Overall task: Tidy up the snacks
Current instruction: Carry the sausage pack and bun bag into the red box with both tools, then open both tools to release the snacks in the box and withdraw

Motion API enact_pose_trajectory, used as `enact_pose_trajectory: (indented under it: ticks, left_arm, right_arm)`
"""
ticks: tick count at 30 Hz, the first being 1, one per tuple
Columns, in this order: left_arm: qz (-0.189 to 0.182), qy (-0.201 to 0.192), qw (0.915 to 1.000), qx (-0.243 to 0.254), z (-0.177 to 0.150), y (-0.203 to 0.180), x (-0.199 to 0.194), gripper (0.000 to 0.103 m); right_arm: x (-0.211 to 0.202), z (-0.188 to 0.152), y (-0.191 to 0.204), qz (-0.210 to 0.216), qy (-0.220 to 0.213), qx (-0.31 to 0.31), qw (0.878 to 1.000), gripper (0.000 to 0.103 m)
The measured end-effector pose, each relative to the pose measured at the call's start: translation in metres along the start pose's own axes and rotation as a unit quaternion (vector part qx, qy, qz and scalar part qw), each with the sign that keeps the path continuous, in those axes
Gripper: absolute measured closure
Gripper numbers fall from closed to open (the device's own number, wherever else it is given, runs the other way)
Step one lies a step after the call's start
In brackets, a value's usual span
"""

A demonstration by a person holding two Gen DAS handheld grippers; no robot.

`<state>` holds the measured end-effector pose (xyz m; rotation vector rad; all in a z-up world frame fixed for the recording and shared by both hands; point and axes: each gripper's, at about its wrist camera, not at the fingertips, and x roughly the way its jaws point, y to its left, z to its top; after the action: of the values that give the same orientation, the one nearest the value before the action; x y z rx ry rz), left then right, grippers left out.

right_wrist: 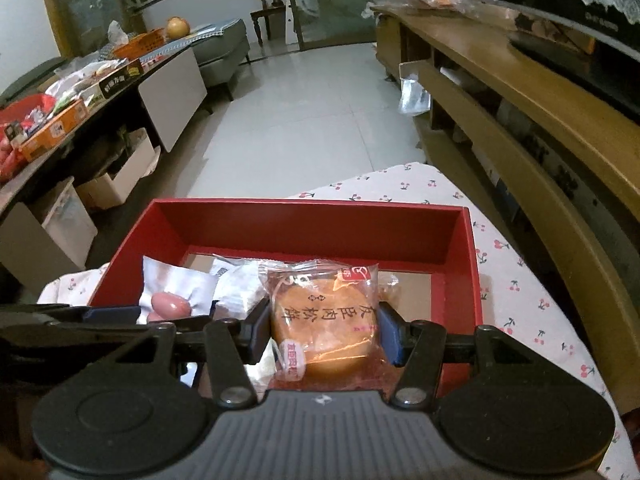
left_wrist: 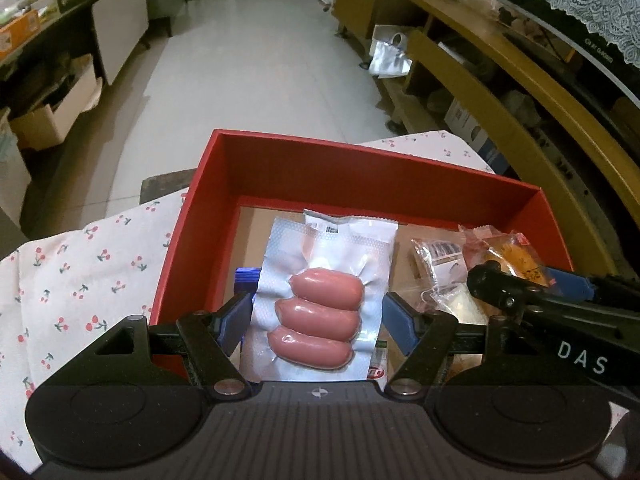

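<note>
A red box (left_wrist: 280, 168) sits on a cherry-print cloth (left_wrist: 80, 272). My left gripper (left_wrist: 316, 320) is shut on a clear pack of three pink sausages (left_wrist: 320, 312) and holds it over the box's left half. My right gripper (right_wrist: 324, 328) is shut on a wrapped round golden pastry (right_wrist: 324, 324) over the box (right_wrist: 312, 220). In the left wrist view the pastry (left_wrist: 516, 260) and the right gripper's fingers (left_wrist: 496, 280) show at the right. Small clear-wrapped snacks (left_wrist: 440, 264) lie on the box floor between the two. The sausage pack also shows in the right wrist view (right_wrist: 168, 300).
A long wooden shelf unit (right_wrist: 520, 92) runs along the right. A dark table (right_wrist: 60, 120) loaded with boxes and snacks stands at the left, with cardboard boxes (right_wrist: 116, 184) under it. White tiled floor (right_wrist: 300, 112) lies beyond the cloth-covered table.
</note>
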<state>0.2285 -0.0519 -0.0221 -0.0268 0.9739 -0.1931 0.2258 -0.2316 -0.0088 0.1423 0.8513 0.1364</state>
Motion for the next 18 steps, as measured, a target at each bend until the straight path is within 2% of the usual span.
enact_pose_trajectory:
  ticks: [13, 18]
  left_arm:
    - [0.016, -0.005, 0.9999, 0.002, 0.001, -0.001, -0.003, 0.025]
    - [0.015, -0.015, 0.9998, 0.0, 0.003, 0.001, -0.01, 0.021]
  right_arm:
    - [-0.003, -0.001, 0.005, 0.004, 0.0, -0.016, 1.0, 0.036]
    - [-0.011, 0.002, 0.006, 0.012, -0.013, -0.01, 1.0, 0.036]
